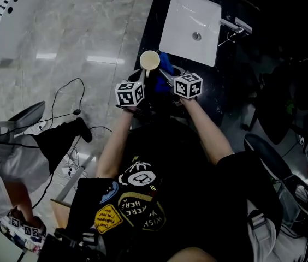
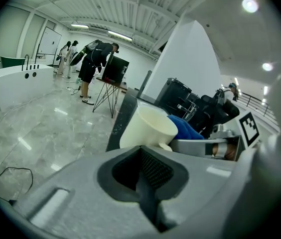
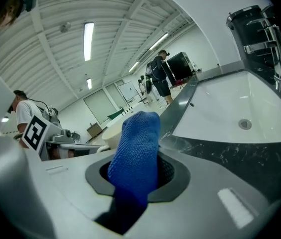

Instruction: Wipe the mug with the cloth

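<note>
A cream mug (image 1: 149, 60) hangs over the near edge of the dark counter (image 1: 155, 15), open side up. My left gripper (image 1: 144, 76) is shut just under it, at its handle (image 2: 165, 147); the grip point itself is hidden behind the jaws. In the left gripper view the mug (image 2: 148, 128) fills the space just past the jaws. My right gripper (image 1: 169, 73) is shut on a blue cloth (image 1: 166, 64), which stands up from its jaws (image 3: 135, 148) and touches the mug's right side. The mug (image 3: 111, 135) shows behind the cloth in the right gripper view.
A white rectangular sink (image 1: 189, 21) with a chrome faucet (image 1: 235, 26) lies just beyond the grippers. Black cables (image 1: 69, 97) trail over the marble floor at left. Another person (image 1: 1, 173) sits at lower left. Dark bags and gear (image 1: 285, 162) stand at right.
</note>
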